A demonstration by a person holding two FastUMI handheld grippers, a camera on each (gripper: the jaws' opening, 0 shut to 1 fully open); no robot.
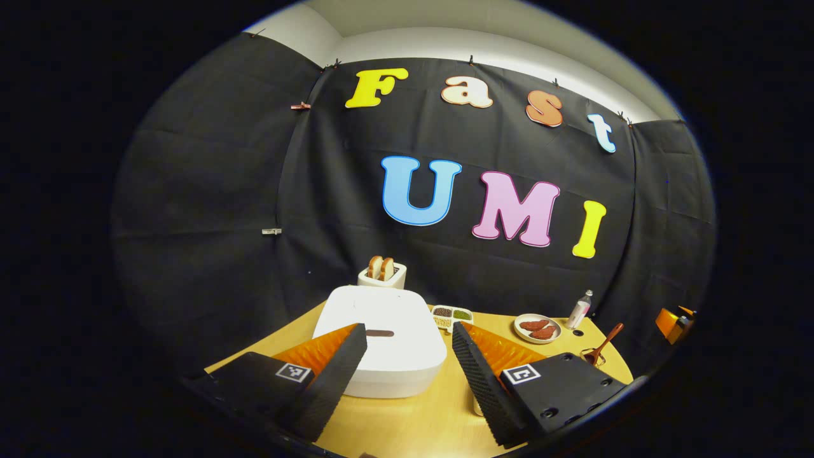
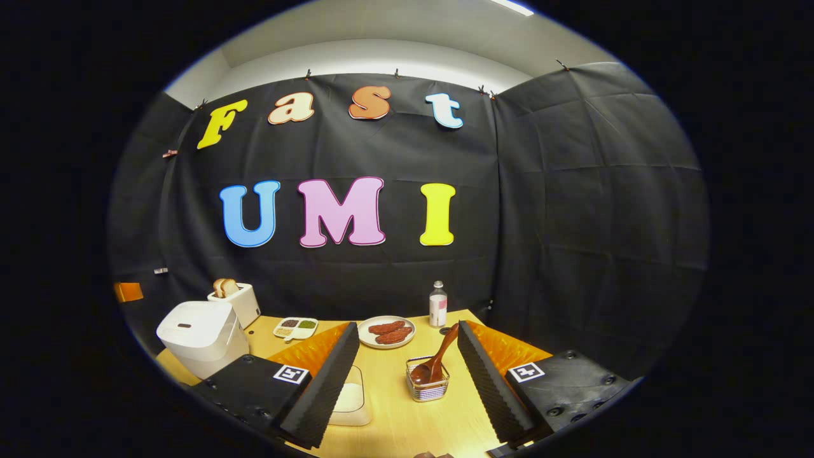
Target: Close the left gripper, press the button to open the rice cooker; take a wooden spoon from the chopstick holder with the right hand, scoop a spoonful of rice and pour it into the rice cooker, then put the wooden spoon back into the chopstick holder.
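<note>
In the left gripper view, the left gripper [image 1: 408,331] hangs above the wooden table [image 1: 413,426] with its two fingers spread wide and holding nothing; the white rice cooker [image 1: 381,340] sits straight ahead in the gap between them, lid down, with the dark button [image 1: 380,333] on its top roughly midway between the fingertips and beyond them. Behind the cooker stands a toaster [image 1: 383,273] with bread slices in it, and to its right lie a small divided dish [image 1: 452,314] of grains, a plate [image 1: 537,328] of reddish food and a bottle [image 1: 579,309]. Far to the right, past the right finger, the wooden spoon [image 1: 604,346] leans in the chopstick holder [image 1: 593,359]. In the right gripper view, the right gripper [image 2: 406,334] is likewise open and empty above the table; the wire chopstick holder [image 2: 427,381] stands between its fingers, nearer the right one, with the wooden spoon [image 2: 439,359] resting bowl-down in it and its handle tilted up to the right. A clear container of rice [image 2: 350,397] lies just beside the left finger, partly hidden by it, and the rice cooker [image 2: 202,336] sits well apart at the left
</note>
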